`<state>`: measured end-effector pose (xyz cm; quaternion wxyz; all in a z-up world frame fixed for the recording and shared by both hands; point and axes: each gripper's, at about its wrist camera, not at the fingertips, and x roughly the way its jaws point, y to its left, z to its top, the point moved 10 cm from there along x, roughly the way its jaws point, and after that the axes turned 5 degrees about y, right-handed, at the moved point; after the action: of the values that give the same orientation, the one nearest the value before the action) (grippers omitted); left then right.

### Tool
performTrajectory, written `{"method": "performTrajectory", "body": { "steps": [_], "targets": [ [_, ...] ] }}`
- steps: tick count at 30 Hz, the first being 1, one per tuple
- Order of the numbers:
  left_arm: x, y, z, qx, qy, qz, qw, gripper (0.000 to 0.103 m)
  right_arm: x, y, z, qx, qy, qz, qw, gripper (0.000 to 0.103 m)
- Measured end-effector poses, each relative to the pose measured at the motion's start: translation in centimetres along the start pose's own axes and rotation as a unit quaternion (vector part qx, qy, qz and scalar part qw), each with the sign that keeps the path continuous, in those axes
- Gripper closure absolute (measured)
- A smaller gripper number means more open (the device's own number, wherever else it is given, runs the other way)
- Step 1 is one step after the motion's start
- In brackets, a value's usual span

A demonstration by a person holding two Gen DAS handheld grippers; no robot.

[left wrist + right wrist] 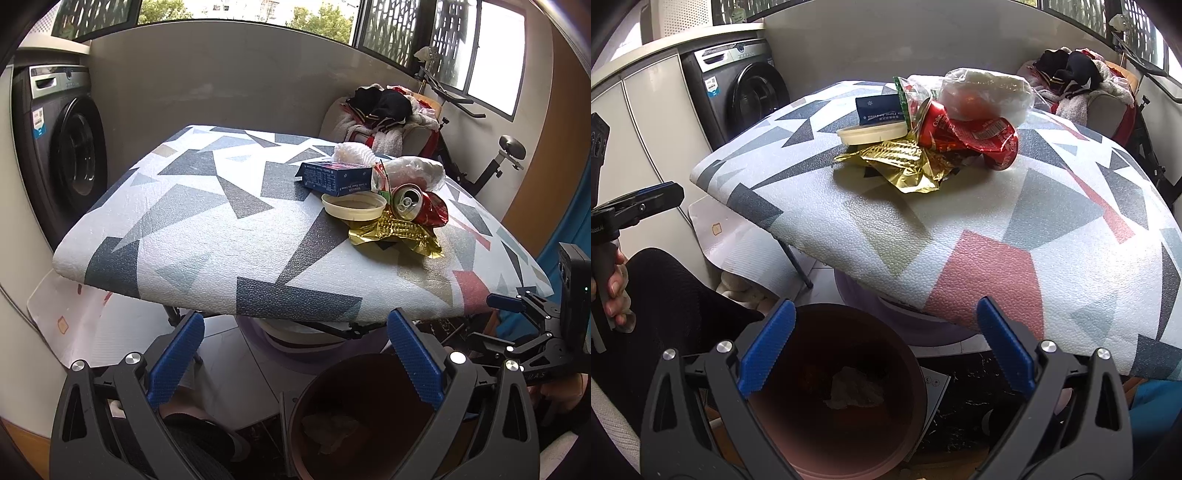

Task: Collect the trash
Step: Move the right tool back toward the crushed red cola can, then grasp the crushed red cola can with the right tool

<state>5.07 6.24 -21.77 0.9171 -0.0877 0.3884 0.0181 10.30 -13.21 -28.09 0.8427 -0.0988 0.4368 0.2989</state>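
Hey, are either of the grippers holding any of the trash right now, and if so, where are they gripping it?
Nothing is held. The left gripper and right gripper are both open and empty, above the bin.

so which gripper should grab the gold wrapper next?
Right, probably. Both grippers are open and empty, but the gold wrapper sits on the right gripper side of the table, nearer than to the left gripper.

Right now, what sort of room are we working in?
Probably a home laundry or utility room, maybe an enclosed balcony: a front-loading washing machine, an exercise bike by the barred windows, and a pile of clothes.
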Motion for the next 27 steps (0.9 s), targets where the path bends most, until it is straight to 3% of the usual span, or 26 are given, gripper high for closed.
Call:
{"method": "performTrajectory", "body": {
  "steps": [20, 27],
  "targets": [
    [0.7, -0.3, 5.2, 0.020, -0.034, -0.014, 0.9991, 0.006, -1.5, -6.5, 9.1, -0.004, -0.065, -0.067, 0.996, 0.007],
    [1.1, 0.3, 5.3, 0.012, -0.035, -0.012, 0.9993, 0.006, -0.5, -6.4, 11.5, -0.017, -0.077, -0.064, 0.995, 0.018]
  ]
}}
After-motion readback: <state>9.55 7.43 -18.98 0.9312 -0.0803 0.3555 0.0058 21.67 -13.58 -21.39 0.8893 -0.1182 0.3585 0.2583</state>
